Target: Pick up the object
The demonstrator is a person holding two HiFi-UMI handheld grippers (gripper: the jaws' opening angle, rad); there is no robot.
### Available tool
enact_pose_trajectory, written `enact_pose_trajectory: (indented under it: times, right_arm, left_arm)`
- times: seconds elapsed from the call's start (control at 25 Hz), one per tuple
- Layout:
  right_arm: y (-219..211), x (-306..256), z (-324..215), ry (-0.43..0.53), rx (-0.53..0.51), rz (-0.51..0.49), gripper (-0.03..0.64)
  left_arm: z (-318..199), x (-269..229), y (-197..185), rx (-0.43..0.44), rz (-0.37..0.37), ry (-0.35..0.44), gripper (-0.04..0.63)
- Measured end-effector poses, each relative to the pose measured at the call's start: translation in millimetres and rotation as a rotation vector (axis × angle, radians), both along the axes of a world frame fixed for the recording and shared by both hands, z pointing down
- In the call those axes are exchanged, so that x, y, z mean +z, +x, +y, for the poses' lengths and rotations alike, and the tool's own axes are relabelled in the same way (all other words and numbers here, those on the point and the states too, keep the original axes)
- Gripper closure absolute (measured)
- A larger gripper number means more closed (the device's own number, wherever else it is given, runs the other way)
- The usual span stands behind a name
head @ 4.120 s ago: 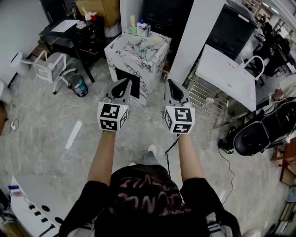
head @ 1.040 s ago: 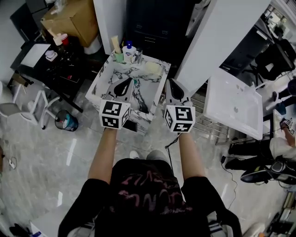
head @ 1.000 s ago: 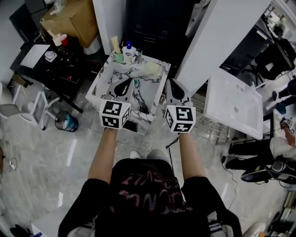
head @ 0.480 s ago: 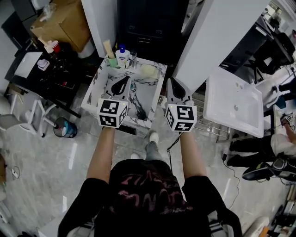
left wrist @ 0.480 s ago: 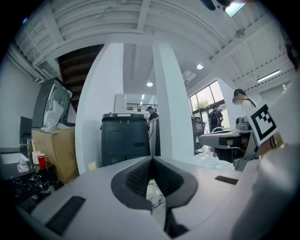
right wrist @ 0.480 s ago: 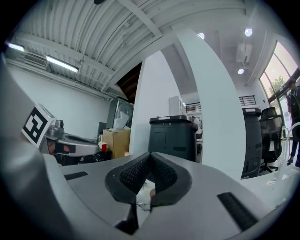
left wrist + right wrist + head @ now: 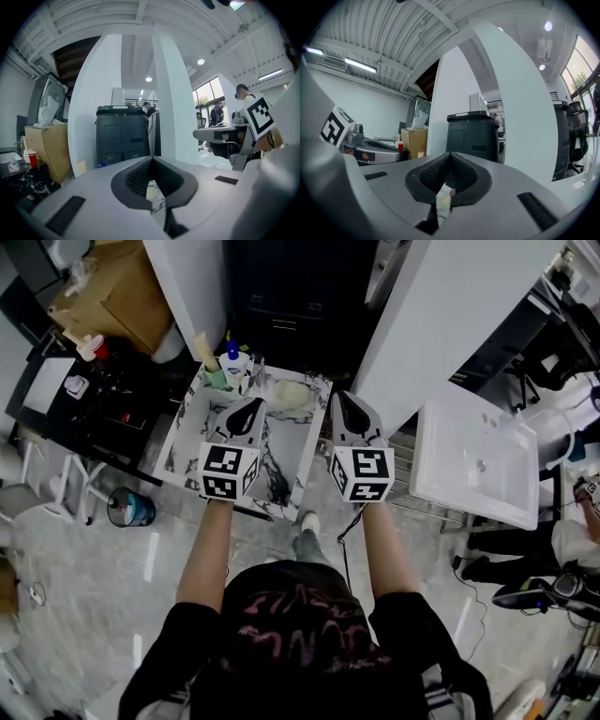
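A small marble-topped table (image 7: 193, 448) stands in front of me. At its far edge are a white bottle with a blue cap (image 7: 234, 363), a green cup (image 7: 216, 378) and a pale yellow object (image 7: 289, 393). My left gripper (image 7: 255, 405) hovers over the table's middle, shut and empty; its jaws (image 7: 151, 159) meet at the tip. My right gripper (image 7: 338, 397) hangs over the table's right edge, also shut and empty (image 7: 450, 154). The pale yellow object lies just ahead, between the two gripper tips.
A black cabinet (image 7: 300, 287) and a white pillar (image 7: 441, 306) stand behind the table. A white sink basin (image 7: 478, 465) rests on a metal rack at the right. A black desk (image 7: 75, 399), a cardboard box (image 7: 103, 296) and a bin (image 7: 131, 507) are at the left.
The person has stepped up to the marble table, so both grippers now reach over its top. Both stayed shut and side by side.
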State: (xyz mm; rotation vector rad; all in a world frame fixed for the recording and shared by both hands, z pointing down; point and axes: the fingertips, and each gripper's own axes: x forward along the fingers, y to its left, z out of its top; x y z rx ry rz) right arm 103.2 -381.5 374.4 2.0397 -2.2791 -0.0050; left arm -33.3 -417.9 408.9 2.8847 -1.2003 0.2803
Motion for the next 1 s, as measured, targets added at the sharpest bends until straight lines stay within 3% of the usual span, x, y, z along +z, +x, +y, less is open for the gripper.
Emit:
enact_pose_trajectory:
  times: [0.4, 0.76, 0.88, 1.0]
  right_arm:
    - [34.5, 17.7, -37.0, -0.031, 0.009, -0.011, 0.601]
    - [63.8, 38.8, -56.4, -0.065, 0.023, -0.028, 0.601]
    - [70.6, 47.3, -65.8, -0.079, 0.022, -0.034, 0.601]
    - [76.3, 53.7, -74.7, -0.090, 0.018, -0.037, 0.601]
  left_arm:
    - [-44.0, 46.8, 48.0, 0.059, -0.090, -0.061, 0.578]
    - [-65.9, 127.0, 98.6, 0.188, -0.318, -0.141, 0.576]
    - [-74.1, 156.3, 113.9, 0.234, -0.381, -0.174, 0.473]
    - [-83.0, 180.8, 126.5, 0.275, -0.441, -0.206, 0.452]
